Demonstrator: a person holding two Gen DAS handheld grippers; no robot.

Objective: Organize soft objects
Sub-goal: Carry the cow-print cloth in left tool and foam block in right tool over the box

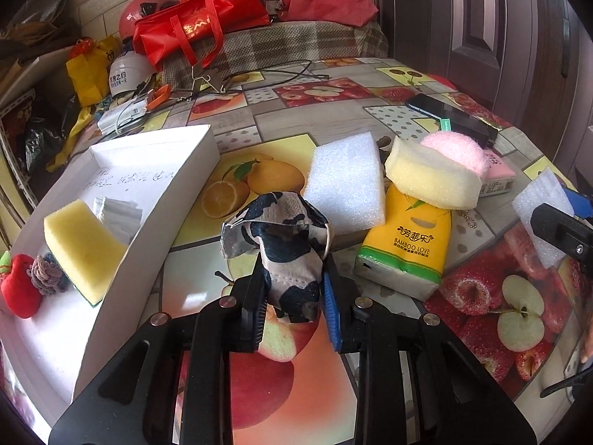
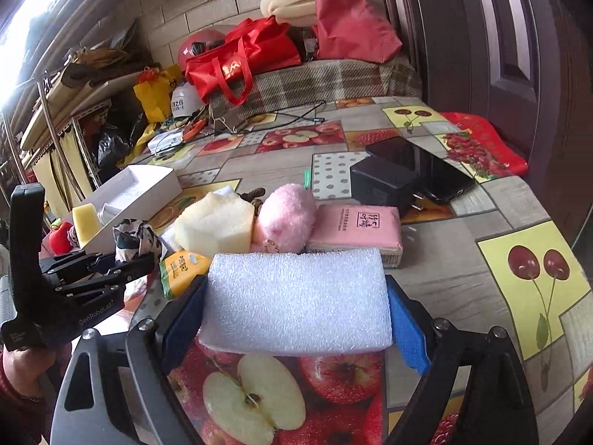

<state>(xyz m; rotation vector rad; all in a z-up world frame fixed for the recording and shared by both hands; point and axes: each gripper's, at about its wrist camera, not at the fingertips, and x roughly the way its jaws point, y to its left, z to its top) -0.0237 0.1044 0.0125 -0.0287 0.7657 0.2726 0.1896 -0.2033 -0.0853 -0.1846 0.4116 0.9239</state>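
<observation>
My left gripper (image 1: pixel 294 294) is shut on a black-and-white cow-print cloth (image 1: pixel 281 237), held just above the table, right of the white box (image 1: pixel 178 185). The box holds a yellow sponge (image 1: pixel 81 244), folded white cloth (image 1: pixel 118 215), a red plush apple (image 1: pixel 20 285) and a scrunchie (image 1: pixel 46 274). My right gripper (image 2: pixel 296 319) is shut on a white foam block (image 2: pixel 296 300). Beyond it lie a cream sponge (image 2: pixel 215 226), a pink plush ball (image 2: pixel 287 217), a pink tissue pack (image 2: pixel 355 230) and a yellow tissue pack (image 2: pixel 181 269). A second white foam block (image 1: pixel 344 181) lies by the yellow pack (image 1: pixel 407 248).
A black phone (image 2: pixel 433 167) and charger (image 2: pixel 385 185) lie at the far right of the fruit-print tablecloth (image 2: pixel 481 259). Red bags (image 2: pixel 244 59), a helmet (image 2: pixel 200 46), cables (image 2: pixel 289 115) and clutter crowd the far end. A dark door (image 2: pixel 500 37) stands at the right.
</observation>
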